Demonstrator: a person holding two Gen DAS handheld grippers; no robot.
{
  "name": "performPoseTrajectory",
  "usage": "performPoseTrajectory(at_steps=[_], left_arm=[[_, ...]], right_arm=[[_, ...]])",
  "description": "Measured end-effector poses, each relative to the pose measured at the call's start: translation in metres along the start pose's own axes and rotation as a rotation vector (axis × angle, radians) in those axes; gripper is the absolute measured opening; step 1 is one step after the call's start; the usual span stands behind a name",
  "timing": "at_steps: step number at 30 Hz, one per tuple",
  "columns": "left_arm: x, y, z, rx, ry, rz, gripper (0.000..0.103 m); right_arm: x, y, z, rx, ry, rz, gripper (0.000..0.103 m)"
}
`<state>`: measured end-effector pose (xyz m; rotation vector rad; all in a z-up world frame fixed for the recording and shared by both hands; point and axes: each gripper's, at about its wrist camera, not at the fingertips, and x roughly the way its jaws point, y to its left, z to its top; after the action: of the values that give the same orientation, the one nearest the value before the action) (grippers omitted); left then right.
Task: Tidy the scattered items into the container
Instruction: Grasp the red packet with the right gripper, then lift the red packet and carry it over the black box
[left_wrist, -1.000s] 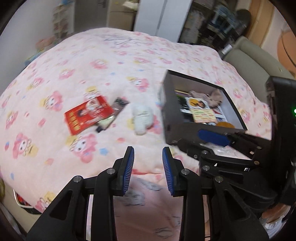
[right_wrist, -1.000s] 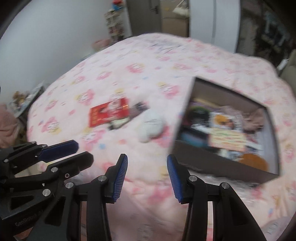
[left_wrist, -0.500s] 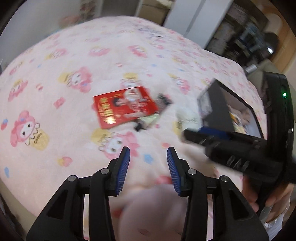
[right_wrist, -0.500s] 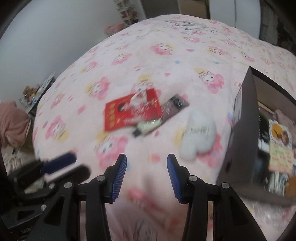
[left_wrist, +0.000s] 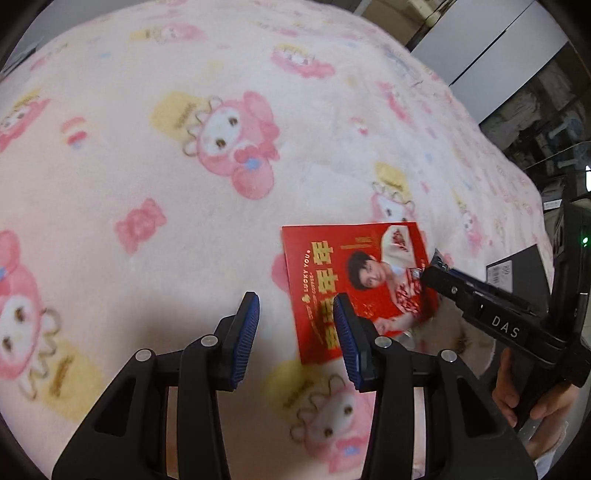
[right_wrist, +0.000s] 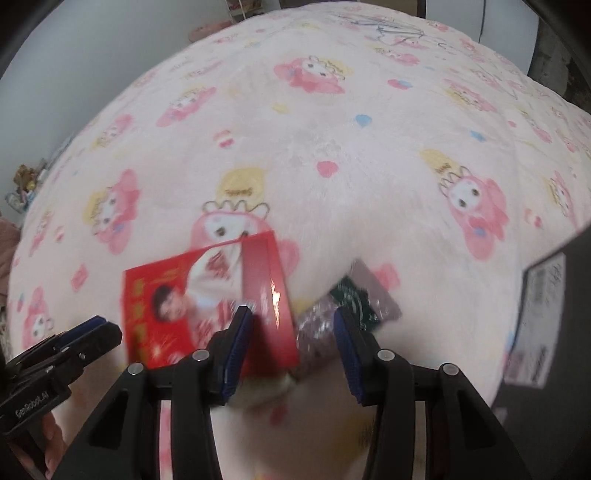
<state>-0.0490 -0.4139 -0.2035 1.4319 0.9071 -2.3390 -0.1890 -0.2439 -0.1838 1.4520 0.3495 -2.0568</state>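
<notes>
1. Both tongs have dropped from a high, wide view of the bed to close over the scattered items since the earlier frames; the left pair's jaws have just been opening, with nothing between them.
2. Left tongs (left_wrist: 295, 332): spread, empty, hovering over the blanket (left_wrist: 184, 166), with the red packet (left_wrist: 354, 288) just beside their right-hand finger.
3. Right tongs (right_wrist: 291, 347): spread, gripping nothing. The red packet (right_wrist: 207, 306) edge and the crinkly purple wrapper (right_wrist: 317, 332) both show in the gap between the fingers; contact cannot be confirmed through the blur.
4. A dark green sachet (right_wrist: 351, 299) lies against the purple wrapper, both touching the packet's right edge.
5. Step in hand, as judged: the reach for a pickup, no item yet taken.
6. Next move calls for choosing one flat item, lowering onto its edge and closing; a thin packet on soft fleece may slide or press in rather than lift.
7. Container: only a corner of the black box (right_wrist: 554, 314) shows, at the right, well apart from the items. Its interior is out of sight now, so its contents cannot be reported.
</notes>
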Motion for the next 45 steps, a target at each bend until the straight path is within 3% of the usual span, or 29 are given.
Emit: performPoseTrajectory(at_steps=[2,6,7,12,16,19,24,27,36,45], left_arm=[[0.004,-0.003,-0.001,-0.004,0.009,-0.009,0.042],[0.007,-0.009,-0.007,-0.012,0.041,-0.058,0.043],[0.005,-0.011,-0.008,-0.006,0.044,-0.064,0.048],[-0.012,0.001,-0.006,-0.038,-0.022,-0.057,0.048],[0.009,0.007,0.0,-0.03,0.02,-0.006,0.044],[0.007,0.003,-0.005,-0.009,0.029,0.005,0.043],[-0.02,-0.007,-0.021,0.004,0.024,-0.038,0.043],[-0.044,-0.024,-0.033,0.037,0.007,-0.075,0.043],[-0.115,-0.099,-0.072,0.184,-0.052,-0.183,0.043],[-0.132,-0.199,-0.113,0.348,-0.051,-0.23,0.043]], right_arm=[[0.002,0.006,0.003,-0.037,-0.006,-0.007,0.043],[0.0,0.017,-0.001,-0.081,0.035,0.09,0.043],[-0.001,0.02,-0.004,-0.093,0.054,0.116,0.044],[-0.012,0.024,-0.011,-0.104,0.092,0.197,0.045],[-0.002,0.02,-0.002,-0.078,0.056,0.135,0.045],[0.01,0.022,-0.001,-0.066,0.074,0.22,0.046],[-0.003,0.018,-0.006,-0.049,0.068,0.227,0.041],[-0.022,0.006,-0.015,-0.012,0.047,0.229,0.041],[-0.142,-0.02,-0.079,0.051,-0.111,0.208,0.041],[-0.218,-0.085,-0.145,0.155,-0.225,0.172,0.041]])
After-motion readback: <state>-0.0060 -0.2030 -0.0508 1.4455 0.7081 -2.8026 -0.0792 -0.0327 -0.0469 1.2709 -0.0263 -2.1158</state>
